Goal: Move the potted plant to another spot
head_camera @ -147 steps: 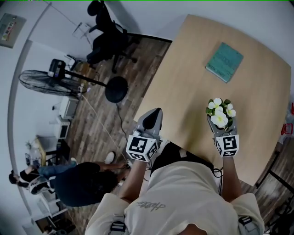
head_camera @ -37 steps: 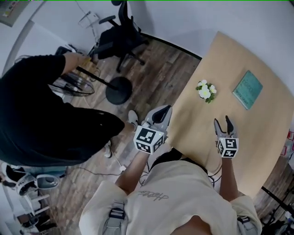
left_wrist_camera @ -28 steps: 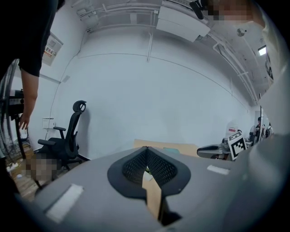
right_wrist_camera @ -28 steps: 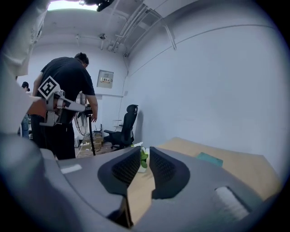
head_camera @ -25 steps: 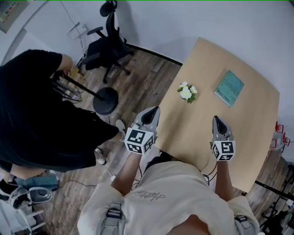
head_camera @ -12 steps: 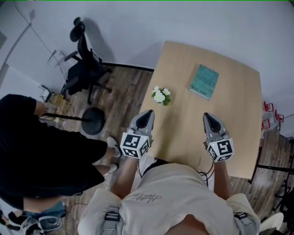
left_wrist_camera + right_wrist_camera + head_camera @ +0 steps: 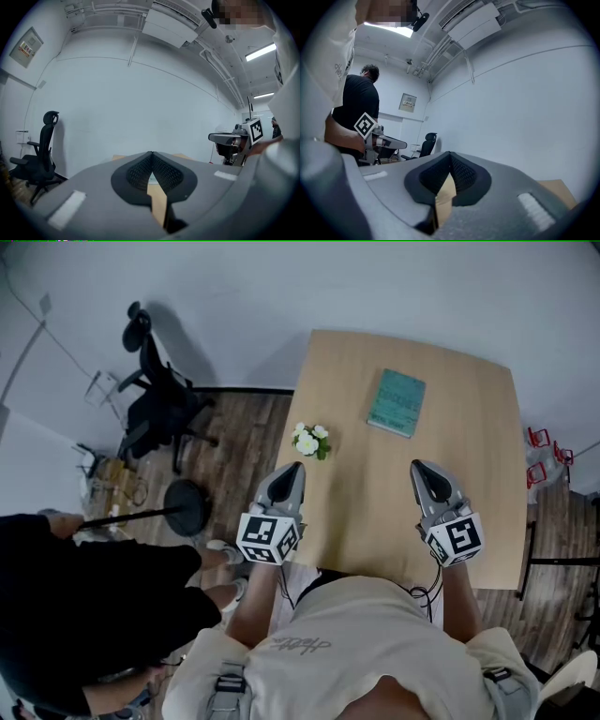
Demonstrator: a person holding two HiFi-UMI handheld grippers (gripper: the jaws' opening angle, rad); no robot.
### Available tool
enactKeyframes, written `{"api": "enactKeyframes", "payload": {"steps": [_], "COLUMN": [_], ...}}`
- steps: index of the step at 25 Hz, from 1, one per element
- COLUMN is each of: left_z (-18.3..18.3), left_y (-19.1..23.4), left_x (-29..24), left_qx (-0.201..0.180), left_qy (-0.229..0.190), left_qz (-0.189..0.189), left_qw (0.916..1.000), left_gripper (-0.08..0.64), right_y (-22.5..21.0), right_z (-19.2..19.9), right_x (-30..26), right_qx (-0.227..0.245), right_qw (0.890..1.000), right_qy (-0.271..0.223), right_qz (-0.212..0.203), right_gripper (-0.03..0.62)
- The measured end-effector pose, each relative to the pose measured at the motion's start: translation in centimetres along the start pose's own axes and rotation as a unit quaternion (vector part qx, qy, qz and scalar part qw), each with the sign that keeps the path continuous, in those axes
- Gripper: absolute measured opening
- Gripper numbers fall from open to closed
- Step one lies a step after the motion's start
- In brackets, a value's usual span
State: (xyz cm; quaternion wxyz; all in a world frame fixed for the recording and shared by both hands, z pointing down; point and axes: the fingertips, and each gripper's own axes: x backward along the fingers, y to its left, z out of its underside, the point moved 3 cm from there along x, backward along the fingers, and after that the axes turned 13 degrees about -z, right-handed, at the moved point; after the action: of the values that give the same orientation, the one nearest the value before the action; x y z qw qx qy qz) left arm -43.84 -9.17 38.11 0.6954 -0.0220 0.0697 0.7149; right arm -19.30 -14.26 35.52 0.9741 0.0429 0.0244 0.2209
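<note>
The potted plant (image 7: 308, 442), white flowers with green leaves, stands on the light wooden table (image 7: 375, 512) close to its left edge. My left gripper (image 7: 292, 468) hangs over that edge just short of the plant, shut and empty. My right gripper (image 7: 418, 466) is held above the table's right part, also shut with nothing in it. In both gripper views the pads meet at the tip, the left gripper (image 7: 151, 153) and the right gripper (image 7: 450, 153) each pointing level at a white wall. The plant is hidden in both gripper views.
A teal book (image 7: 397, 402) lies at the table's far middle. A black office chair (image 7: 150, 399) and a fan's round base (image 7: 187, 495) stand on the wooden floor to the left. A person in black (image 7: 84, 615) bends at lower left.
The plant, earlier held in my right gripper, now stands alone near the table's left edge. The right jaws closed, both grippers rose, and the person in black moved toward lower left.
</note>
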Motion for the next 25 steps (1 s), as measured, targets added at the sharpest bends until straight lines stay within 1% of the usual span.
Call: {"api": "enactKeyframes", "payload": {"steps": [6, 15, 20, 25], "left_z": [-1.9, -0.6, -0.6, -1.1], "left_y": [-1.3, -0.9, -0.5, -0.6], "left_x": [0.0, 1.3, 1.6, 1.4], "left_qx": [-0.003, 0.0, 0.004, 0.002], "left_qy": [-0.024, -0.005, -0.01, -0.015], "left_qz": [0.01, -0.004, -0.009, -0.003], "left_qw": [0.9997, 1.0, 0.9999, 0.9999], "left_gripper": [0.018, 0.018, 0.018, 0.018], "right_y": [-0.1, 0.7, 0.7, 0.7], "right_z": [-1.7, -1.5, -1.4, -1.6], "right_x": [0.6, 0.7, 0.7, 0.8], "right_qx": [0.013, 0.014, 0.01, 0.009], "right_qw": [1.0, 1.0, 1.0, 1.0], "right_qy": [-0.014, -0.007, -0.01, -0.013], "right_qz": [-0.001, -0.007, -0.002, 0.006], "right_gripper": [0.002, 0.002, 0.002, 0.002]}}
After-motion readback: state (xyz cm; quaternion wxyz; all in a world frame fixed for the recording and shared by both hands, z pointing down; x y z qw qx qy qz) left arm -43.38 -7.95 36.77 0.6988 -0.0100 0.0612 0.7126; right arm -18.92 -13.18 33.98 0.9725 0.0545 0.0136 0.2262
